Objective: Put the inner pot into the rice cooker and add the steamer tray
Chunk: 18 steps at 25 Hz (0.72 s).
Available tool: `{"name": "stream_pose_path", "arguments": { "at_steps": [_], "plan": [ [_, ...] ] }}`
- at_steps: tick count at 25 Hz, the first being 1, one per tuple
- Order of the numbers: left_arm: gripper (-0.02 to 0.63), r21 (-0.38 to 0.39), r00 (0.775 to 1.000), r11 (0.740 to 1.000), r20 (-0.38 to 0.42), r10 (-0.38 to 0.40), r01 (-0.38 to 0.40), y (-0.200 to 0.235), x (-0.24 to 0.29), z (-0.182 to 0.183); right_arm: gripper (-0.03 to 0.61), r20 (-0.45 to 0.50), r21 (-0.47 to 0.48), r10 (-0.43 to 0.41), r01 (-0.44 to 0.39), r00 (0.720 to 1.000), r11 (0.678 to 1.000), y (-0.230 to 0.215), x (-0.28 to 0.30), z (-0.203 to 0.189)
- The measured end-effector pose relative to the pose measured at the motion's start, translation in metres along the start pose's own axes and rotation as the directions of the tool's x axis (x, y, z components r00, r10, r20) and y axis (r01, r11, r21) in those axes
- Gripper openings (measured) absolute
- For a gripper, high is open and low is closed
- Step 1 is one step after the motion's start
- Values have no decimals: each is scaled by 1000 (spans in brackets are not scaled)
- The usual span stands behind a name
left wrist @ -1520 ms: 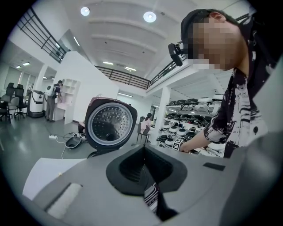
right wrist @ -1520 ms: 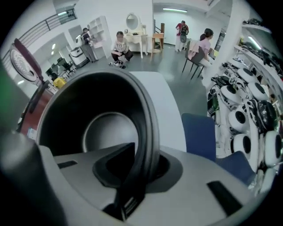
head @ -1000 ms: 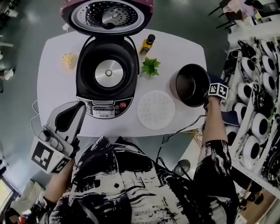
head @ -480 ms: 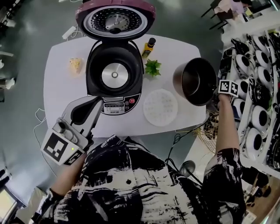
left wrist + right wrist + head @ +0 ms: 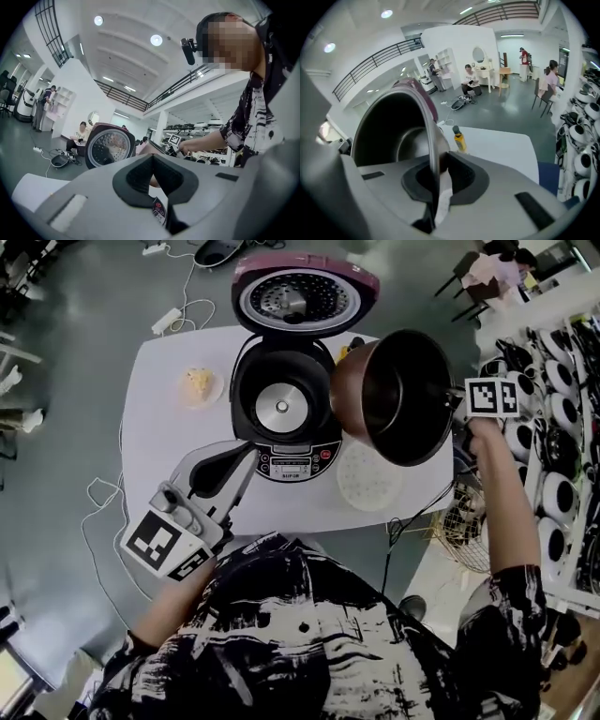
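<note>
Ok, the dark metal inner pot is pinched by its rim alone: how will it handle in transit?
Stiff, probably: the dark round metal inner pot shows no bend though the right hand-held gripper clamps only its thin rim. It hangs tilted from that one-sided grip, so it may swing or pivot. The smooth wall looks slippery; go gently.

table [image 5: 159, 427]: white, rounded corners | rice cooker [image 5: 281, 409] parked mid-table, lid flipped up | 1 white steamer tray [image 5: 367, 479] laid flat just right of it | 1 small dish [image 5: 199, 385] of yellow stuff set on its left | 1 yellow bottle [image 5: 459, 139] stood upright near the back
</note>
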State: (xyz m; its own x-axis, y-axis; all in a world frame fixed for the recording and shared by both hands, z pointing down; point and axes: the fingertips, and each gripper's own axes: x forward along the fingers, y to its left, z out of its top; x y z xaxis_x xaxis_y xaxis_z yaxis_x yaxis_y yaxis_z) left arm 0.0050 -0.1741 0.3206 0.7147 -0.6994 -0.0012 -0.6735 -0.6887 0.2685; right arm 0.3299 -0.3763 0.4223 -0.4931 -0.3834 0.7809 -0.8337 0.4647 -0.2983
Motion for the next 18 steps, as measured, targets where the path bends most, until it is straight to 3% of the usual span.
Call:
{"name": "stream_pose_path", "arguments": {
  "at_steps": [7,12,18],
  "plan": [
    [5,-6,998,999,36,48,-48,26,-48,12,5,-33,-31,77,-79,996,996,93,81,30],
    [5,-10,994,995,46,95,-95,49,-82,15,5,-75,15,40,-39,996,999,106,135,20],
    [5,-18,989,990,53,139,-138,72,-111,15,11,-138,-1,-43,44,989,999,106,176,2]
  ]
}}
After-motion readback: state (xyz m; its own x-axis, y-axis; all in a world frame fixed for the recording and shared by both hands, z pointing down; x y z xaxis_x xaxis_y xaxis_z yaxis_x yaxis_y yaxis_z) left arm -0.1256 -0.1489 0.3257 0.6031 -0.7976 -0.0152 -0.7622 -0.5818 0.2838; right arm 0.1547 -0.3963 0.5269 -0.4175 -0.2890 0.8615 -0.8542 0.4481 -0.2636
